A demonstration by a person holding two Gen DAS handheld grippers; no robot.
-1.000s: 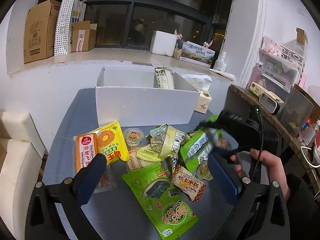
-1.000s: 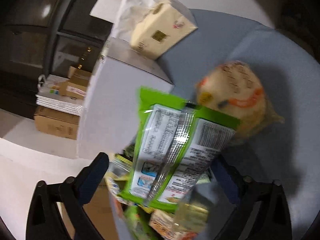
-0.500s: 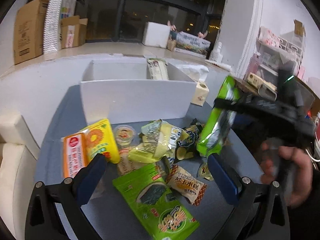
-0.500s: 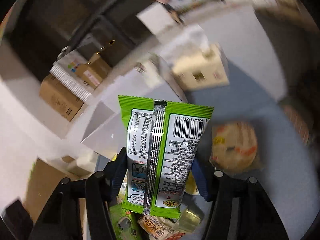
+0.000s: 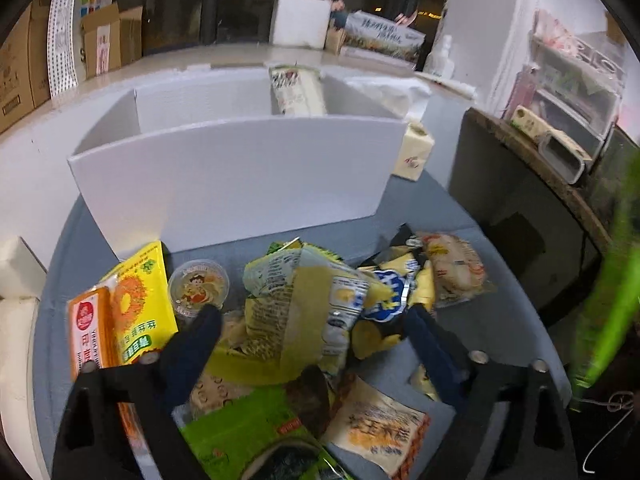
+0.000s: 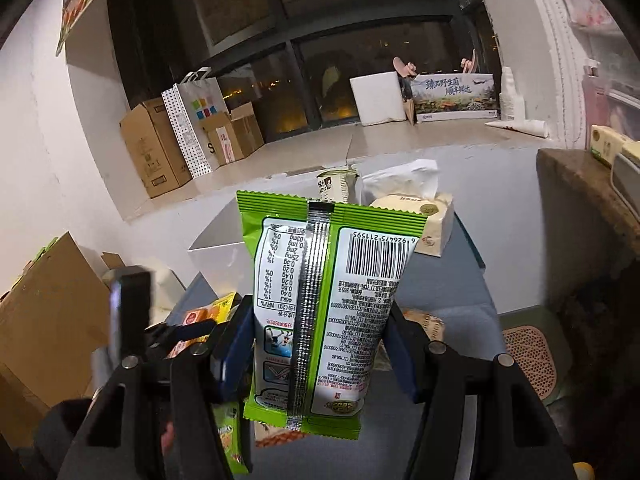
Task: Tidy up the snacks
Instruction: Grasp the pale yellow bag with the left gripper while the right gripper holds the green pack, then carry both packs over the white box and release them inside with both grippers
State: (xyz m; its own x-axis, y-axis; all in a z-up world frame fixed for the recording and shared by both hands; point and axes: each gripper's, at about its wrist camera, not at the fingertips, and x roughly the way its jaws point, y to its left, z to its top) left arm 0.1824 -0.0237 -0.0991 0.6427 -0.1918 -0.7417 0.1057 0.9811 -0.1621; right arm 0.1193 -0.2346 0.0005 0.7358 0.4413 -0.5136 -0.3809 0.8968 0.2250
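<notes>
Green snack packet (image 6: 320,312) upright, barcode side toward us, pinched at its side edges by right gripper (image 6: 320,344), lifted above bench, near side of white box (image 6: 218,242). We judge grip light: slick film could slip, or packet could catch box wall.

Left gripper (image 5: 312,334) closing over yellow crinkled bag (image 5: 304,304) in snack pile; pads not yet pressing. We judge neighbouring packets may drag along.

Bench (image 5: 500,320) grey, round-edged, crowded. Room: dark window (image 6: 304,80), cardboard boxes (image 6: 156,148) on ledge, cluttered shelf (image 5: 568,80) to right.
</notes>
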